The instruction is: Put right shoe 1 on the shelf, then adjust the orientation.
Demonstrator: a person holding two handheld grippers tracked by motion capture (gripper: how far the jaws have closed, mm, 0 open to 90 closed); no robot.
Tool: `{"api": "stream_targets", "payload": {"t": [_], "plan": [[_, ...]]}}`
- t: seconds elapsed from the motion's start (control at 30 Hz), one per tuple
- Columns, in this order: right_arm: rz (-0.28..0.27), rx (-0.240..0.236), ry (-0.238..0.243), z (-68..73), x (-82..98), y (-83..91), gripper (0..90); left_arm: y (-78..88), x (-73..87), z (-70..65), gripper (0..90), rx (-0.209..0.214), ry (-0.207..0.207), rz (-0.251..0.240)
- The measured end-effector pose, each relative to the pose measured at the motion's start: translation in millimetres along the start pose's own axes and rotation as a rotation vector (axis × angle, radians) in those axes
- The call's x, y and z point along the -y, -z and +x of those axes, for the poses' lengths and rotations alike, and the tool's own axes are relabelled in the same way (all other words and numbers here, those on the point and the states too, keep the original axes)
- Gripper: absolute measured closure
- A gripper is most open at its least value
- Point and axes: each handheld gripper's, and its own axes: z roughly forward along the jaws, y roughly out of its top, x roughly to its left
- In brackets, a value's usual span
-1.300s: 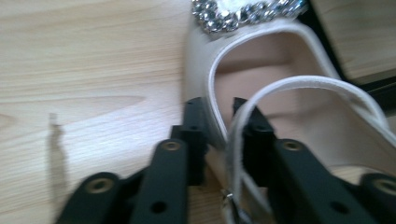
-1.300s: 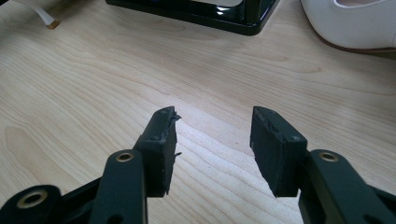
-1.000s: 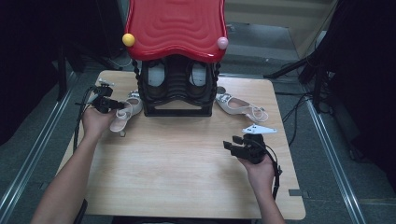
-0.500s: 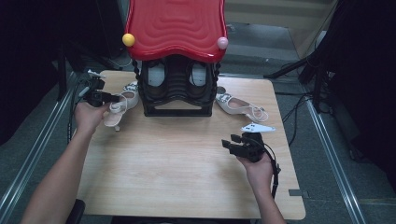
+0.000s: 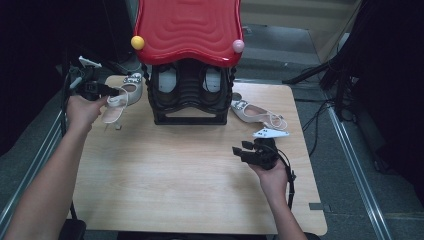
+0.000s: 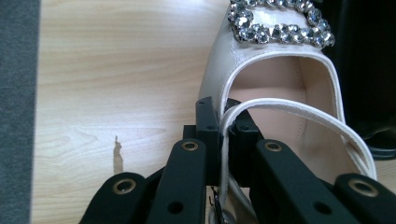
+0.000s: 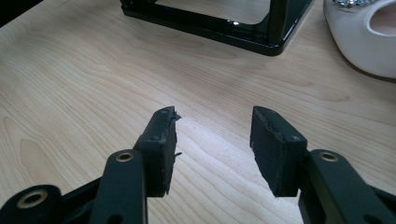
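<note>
A cream slingback shoe (image 5: 124,94) with a rhinestone buckle lies at the far left of the wooden table, beside the black shoe rack (image 5: 189,102). In the left gripper view my left gripper (image 6: 223,122) is shut on the thin heel strap (image 6: 299,112) of this shoe (image 6: 280,77). The high view has that gripper (image 5: 100,90) at the shoe's heel end. A matching cream shoe (image 5: 252,113) lies to the right of the rack. My right gripper (image 5: 244,151) hovers open over bare wood near the front right. Its jaws (image 7: 212,135) stand apart with nothing between them.
The rack carries a wavy red top (image 5: 187,27) with a yellow ball (image 5: 137,42) and a pink ball (image 5: 238,46) at its corners, and holds pale shoes (image 5: 167,80) inside. Its black base (image 7: 210,30) and the second shoe (image 7: 366,39) lie ahead of my right gripper.
My left gripper has drawn the cream shoe left and farther back, toward the table's far left corner. The right gripper has shifted only slightly left.
</note>
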Motion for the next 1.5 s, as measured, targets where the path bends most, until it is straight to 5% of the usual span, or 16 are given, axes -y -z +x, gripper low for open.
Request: {"api": "stream_targets", "payload": {"t": [0.3, 0.5, 1.5], "plan": [[0.006, -0.013, 0.002, 1.5, -2.3, -3.6, 51.7, 32.7, -23.9, -9.4, 86.2, 0.012, -0.01, -0.026], [0.004, -0.013, 0.003, 1.3, -2.3, -3.7, 51.7, 50.9, -40.3, -14.3, 86.2, 0.037, 0.024, -0.057], [0.019, -0.014, 0.004, 1.5, -1.8, -6.1, 51.7, 155.1, -125.8, -69.9, 86.0, 0.007, -0.045, -0.146]]}}
